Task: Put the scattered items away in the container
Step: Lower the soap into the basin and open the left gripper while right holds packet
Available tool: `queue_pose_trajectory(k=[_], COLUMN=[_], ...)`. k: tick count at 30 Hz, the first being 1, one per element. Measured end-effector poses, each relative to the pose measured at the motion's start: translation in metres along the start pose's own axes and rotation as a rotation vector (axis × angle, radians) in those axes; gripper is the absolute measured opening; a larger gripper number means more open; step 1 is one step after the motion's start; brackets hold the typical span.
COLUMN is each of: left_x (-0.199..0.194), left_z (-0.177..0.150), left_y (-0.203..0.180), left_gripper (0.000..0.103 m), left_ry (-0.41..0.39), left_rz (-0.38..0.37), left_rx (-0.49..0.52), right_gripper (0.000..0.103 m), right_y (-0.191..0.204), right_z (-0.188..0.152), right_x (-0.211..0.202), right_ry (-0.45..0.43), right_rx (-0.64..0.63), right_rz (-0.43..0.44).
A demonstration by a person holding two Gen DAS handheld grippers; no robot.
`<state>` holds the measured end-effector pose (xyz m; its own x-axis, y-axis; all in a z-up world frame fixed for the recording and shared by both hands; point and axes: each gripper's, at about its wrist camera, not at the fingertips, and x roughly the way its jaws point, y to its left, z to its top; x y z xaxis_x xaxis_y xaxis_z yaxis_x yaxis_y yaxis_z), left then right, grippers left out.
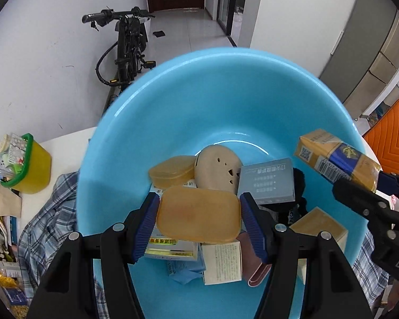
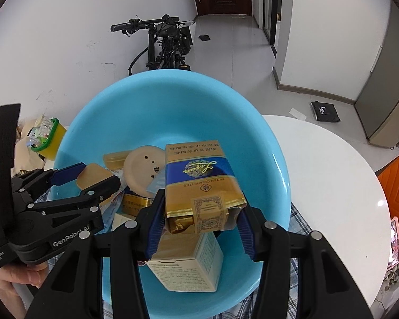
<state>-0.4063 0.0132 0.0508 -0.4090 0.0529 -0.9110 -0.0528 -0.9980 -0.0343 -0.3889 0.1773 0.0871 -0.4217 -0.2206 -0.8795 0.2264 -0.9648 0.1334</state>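
Observation:
A big light-blue basin (image 1: 212, 101) (image 2: 173, 106) holds several items: a beige round case (image 1: 216, 168), an amber lid (image 1: 171, 171), a grey box (image 1: 266, 180), white and gold boxes. My left gripper (image 1: 198, 214) is shut on an amber translucent soap box (image 1: 198, 215) above the pile; it also shows in the right wrist view (image 2: 93, 176). My right gripper (image 2: 200, 222) is shut on a gold-and-blue cigarette pack (image 2: 199, 183) over the basin; the pack appears in the left wrist view (image 1: 335, 159) at the right.
A yellow bin with a green rim (image 1: 32, 164) stands left of the basin on the white round table (image 2: 332, 172). A plaid cloth (image 1: 48, 212) lies under the basin. An orange chair (image 1: 393, 143) is at the right; a bicycle (image 1: 127, 50) leans on the far wall.

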Motion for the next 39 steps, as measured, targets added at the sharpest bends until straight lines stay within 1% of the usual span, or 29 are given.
queue_pose_trajectory(k=[5, 9, 12, 13, 15, 18, 25, 28, 29, 30, 34, 36, 39], left_x=[0.008, 0.006, -0.005, -0.009, -0.014, -0.018, -0.024, -0.025, -0.026, -0.027, -0.03, -0.031, -0.031], left_z=[-0.002, -0.003, -0.005, -0.006, -0.007, -0.008, -0.007, -0.007, -0.008, -0.009, -0.011, -0.012, -0.013], left_y=[0.0, -0.002, -0.002, -0.001, -0.002, -0.003, 0.008, 0.011, 0.011, 0.01, 0.014, 0.016, 0.018], left_gripper=[0.065, 0.065, 0.065, 0.071, 0.086, 0.086, 0.086, 0.086, 0.086, 0.086, 0.086, 0.086, 0.086], left_ry=[0.01, 0.0, -0.082, -0.109, -0.124, -0.136, -0.136, -0.129, -0.13, -0.131, -0.134, -0.133, -0.134], left_rz=[-0.01, -0.016, -0.039, -0.034, -0.017, -0.022, -0.02, -0.016, -0.016, -0.014, -0.003, -0.005, 0.002], left_rx=[-0.002, 0.014, 0.023, 0.026, 0.033, 0.052, 0.023, 0.027, 0.031, 0.036, 0.037, 0.029, 0.026], right_gripper=[0.048, 0.048, 0.048, 0.048, 0.048, 0.048, 0.048, 0.049, 0.05, 0.054, 0.072, 0.076, 0.076], right_y=[0.0, 0.001, 0.002, 0.003, 0.004, 0.006, 0.009, 0.01, 0.011, 0.01, 0.012, 0.01, 0.009], right_z=[-0.002, -0.002, -0.001, -0.001, 0.0, 0.001, 0.001, 0.0, 0.0, 0.001, 0.001, 0.001, 0.0], right_x=[0.003, 0.002, 0.001, 0.001, 0.0, -0.002, 0.0, 0.002, 0.002, 0.002, 0.002, 0.0, -0.002], right_ry=[0.004, 0.002, 0.001, 0.002, -0.002, -0.008, -0.007, -0.014, -0.022, -0.031, -0.047, -0.056, -0.054], right_rx=[-0.005, 0.0, -0.006, -0.01, -0.014, -0.009, -0.012, -0.006, -0.002, 0.004, 0.016, 0.018, 0.021], right_rz=[-0.005, 0.002, -0.003, -0.004, -0.004, 0.0, 0.005, 0.003, -0.004, -0.011, -0.025, -0.034, -0.032])
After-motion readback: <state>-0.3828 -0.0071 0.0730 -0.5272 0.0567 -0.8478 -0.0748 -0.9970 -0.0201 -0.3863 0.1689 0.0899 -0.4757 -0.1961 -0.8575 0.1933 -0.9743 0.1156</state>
